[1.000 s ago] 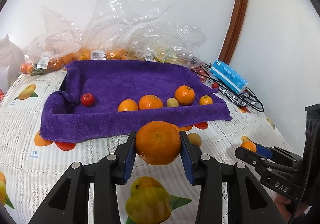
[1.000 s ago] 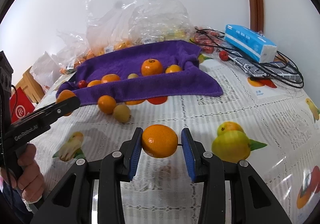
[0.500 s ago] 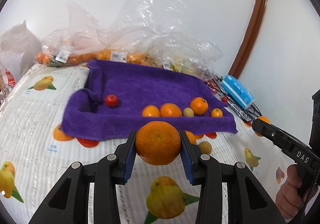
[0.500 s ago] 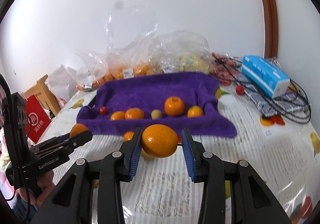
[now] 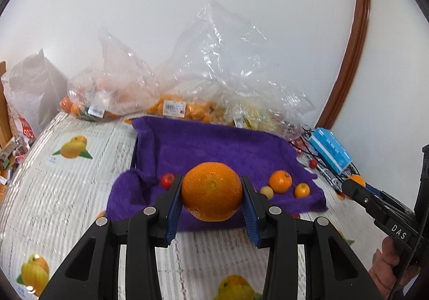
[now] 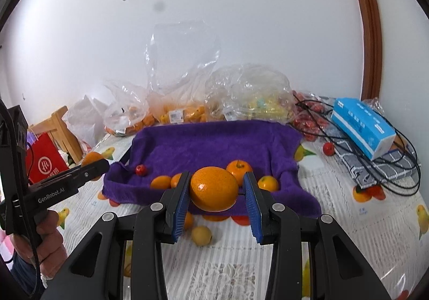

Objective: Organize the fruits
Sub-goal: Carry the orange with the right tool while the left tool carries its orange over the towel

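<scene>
My left gripper (image 5: 211,194) is shut on a large orange (image 5: 211,190) and holds it in the air in front of the purple towel (image 5: 214,147). My right gripper (image 6: 215,190) is shut on a smaller orange (image 6: 214,188), also above the towel's (image 6: 214,139) near edge. On the towel lie a small red fruit (image 6: 140,169), several oranges (image 6: 239,167) and a small yellow fruit (image 5: 266,191). A yellow fruit (image 6: 201,235) and an orange (image 6: 188,219) lie loose on the tablecloth before the towel. Each gripper appears at the edge of the other's view.
Clear plastic bags (image 5: 171,106) of fruit stand behind the towel against the wall. A blue tissue pack (image 6: 362,125), black cables (image 6: 396,165) and a red fruit (image 6: 328,148) lie at the right. A red bag (image 6: 45,163) and wooden furniture (image 6: 64,133) are off the left edge.
Both grippers have risen with their oranges still held. The towel and table now sit lower and further off in both views. The jaws have not changed.
</scene>
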A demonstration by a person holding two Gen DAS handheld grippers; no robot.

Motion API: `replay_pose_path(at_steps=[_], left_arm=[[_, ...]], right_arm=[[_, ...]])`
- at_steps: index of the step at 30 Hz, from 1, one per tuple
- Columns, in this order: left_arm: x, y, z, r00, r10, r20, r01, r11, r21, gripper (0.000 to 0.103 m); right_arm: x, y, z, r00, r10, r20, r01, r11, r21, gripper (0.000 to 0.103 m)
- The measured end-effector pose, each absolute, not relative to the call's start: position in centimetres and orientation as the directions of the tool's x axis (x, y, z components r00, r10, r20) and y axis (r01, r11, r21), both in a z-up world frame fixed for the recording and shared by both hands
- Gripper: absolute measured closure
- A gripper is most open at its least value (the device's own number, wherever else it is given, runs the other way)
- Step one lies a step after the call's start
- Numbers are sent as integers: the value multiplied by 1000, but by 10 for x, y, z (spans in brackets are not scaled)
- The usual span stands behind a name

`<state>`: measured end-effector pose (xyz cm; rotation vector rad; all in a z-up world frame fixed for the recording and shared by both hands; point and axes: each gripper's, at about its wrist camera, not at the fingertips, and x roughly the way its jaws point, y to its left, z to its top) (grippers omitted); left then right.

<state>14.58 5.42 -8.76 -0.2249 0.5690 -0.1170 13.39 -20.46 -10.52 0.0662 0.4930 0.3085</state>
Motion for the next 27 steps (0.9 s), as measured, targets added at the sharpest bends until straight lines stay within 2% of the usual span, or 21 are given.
replay_pose_path(at_steps=[14,27], left_arm=[[179,56,-72,851,-137,-507,12,970,-242,64],[220,60,-83,838,-131,-530,-21,963,-270,64]], right_arm=[[173,-197,-87,849,308,-428,-266,951,157,64],[207,-191,-72,862,300,-408,-261,954,151,64]])
